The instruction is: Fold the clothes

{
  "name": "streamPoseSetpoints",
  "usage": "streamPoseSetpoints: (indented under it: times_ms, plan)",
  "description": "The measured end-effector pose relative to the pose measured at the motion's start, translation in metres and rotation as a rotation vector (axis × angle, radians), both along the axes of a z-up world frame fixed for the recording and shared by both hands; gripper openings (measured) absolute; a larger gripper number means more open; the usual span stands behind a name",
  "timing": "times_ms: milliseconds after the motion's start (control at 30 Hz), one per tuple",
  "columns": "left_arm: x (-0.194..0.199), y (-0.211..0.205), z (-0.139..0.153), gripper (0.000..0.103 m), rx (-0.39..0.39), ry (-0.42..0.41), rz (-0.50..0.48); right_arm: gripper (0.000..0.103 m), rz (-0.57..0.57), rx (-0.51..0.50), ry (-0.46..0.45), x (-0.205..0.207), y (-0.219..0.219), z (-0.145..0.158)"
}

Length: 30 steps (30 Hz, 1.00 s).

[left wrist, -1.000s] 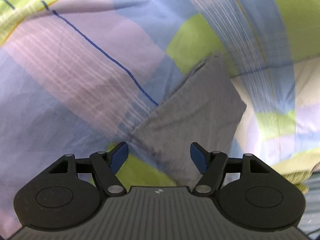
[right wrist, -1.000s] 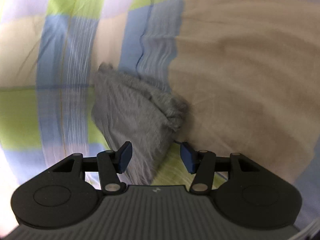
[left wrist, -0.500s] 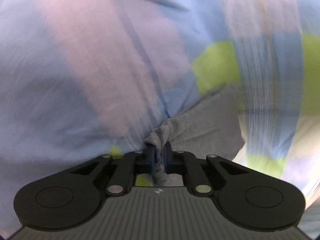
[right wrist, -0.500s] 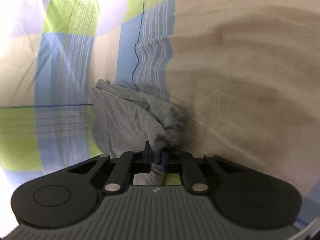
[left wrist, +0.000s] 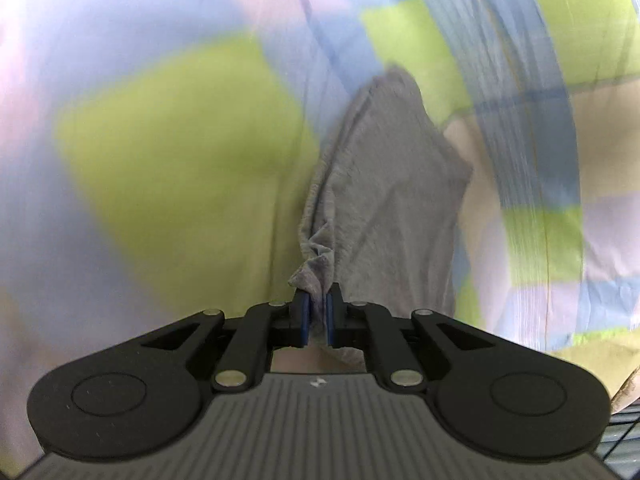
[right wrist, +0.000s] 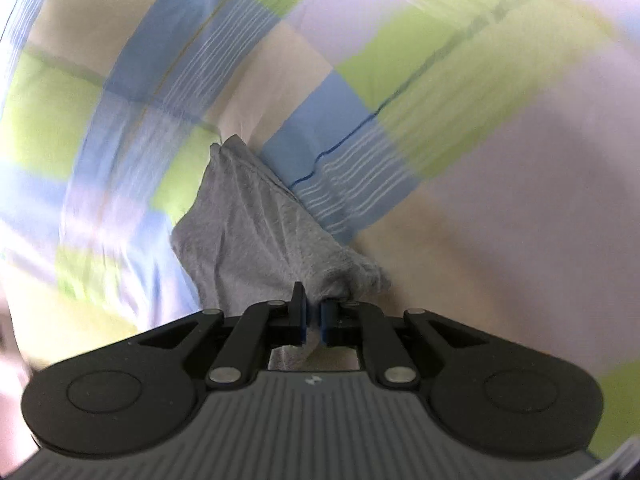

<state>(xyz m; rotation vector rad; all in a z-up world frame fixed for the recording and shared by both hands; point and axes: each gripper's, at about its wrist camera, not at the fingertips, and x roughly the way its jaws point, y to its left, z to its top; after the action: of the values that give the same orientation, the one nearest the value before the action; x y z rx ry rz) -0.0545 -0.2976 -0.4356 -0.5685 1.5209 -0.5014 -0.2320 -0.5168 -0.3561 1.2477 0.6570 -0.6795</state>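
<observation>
1. Left gripper (left wrist: 316, 314): blue pads pinched together on a bunched corner of the grey garment (left wrist: 384, 184).
2. From that pinch, grey cloth stretching away and up in a long creased panel, narrowing to a far tip.
3. Behind it, a checked bedsheet (left wrist: 172, 140) in green, blue, lilac and cream, heavily blurred in the left wrist view.
4. Right gripper (right wrist: 314, 318): pads likewise closed, clamped on another gathered corner of the grey garment (right wrist: 256, 232).
5. Ruffled edge of cloth bulging just right of the right gripper's pads; rest of the panel fanning up and left to a point.
6. Same checked bedsheet (right wrist: 340, 104) beneath, with a thin dark blue line crossing its striped blue square.
</observation>
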Motion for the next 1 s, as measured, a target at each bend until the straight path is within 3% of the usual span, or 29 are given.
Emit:
streamPoseSetpoints:
  times_ms: [200,300,367,467,500,567,600,633,667,733,800,1000]
  plan:
    - [-0.071,-0.041,-0.011,0.008,-0.014,0.126,-0.046,0.005,0.327,-0.085,0.127,-0.047,-0.056,0.023]
    - [-0.097,-0.074,-0.009,0.014,-0.045,0.159,-0.182,0.005,0.453,-0.165,0.186,-0.053,-0.09,0.03]
    - [-0.108,-0.098,-0.001,0.014,-0.055,0.159,-0.365,0.005,0.508,-0.193,0.215,-0.05,-0.112,0.028]
    - [-0.099,-0.11,0.016,0.014,-0.052,0.106,-0.57,0.009,0.548,-0.116,0.214,-0.044,-0.14,0.008]
    - [-0.09,-0.112,0.023,0.014,-0.053,0.088,-0.625,0.015,0.539,-0.095,0.209,-0.045,-0.142,0.003]
    - [-0.051,-0.114,0.047,0.016,-0.038,-0.008,-0.757,0.027,0.504,-0.074,0.194,-0.05,-0.14,-0.001]
    - [-0.035,-0.111,0.058,0.024,-0.021,-0.072,-0.804,0.038,0.454,-0.072,0.165,-0.058,-0.135,0.001]
    - [-0.017,-0.11,0.068,0.042,-0.002,-0.136,-0.848,0.05,0.402,-0.072,0.138,-0.068,-0.128,0.002]
    - [0.003,-0.115,0.074,0.049,0.019,-0.197,-0.882,0.051,0.328,-0.062,0.11,-0.081,-0.12,0.003]
    - [0.038,-0.124,0.083,0.051,0.056,-0.302,-0.947,0.051,0.157,-0.036,0.049,-0.11,-0.097,0.006]
    - [0.048,-0.129,0.073,0.051,0.055,-0.291,-0.99,0.051,-0.016,-0.003,-0.013,-0.138,-0.059,0.003]
    - [0.077,-0.145,0.044,0.051,0.053,-0.257,-1.12,0.051,-0.334,0.024,-0.119,-0.16,0.047,-0.02]
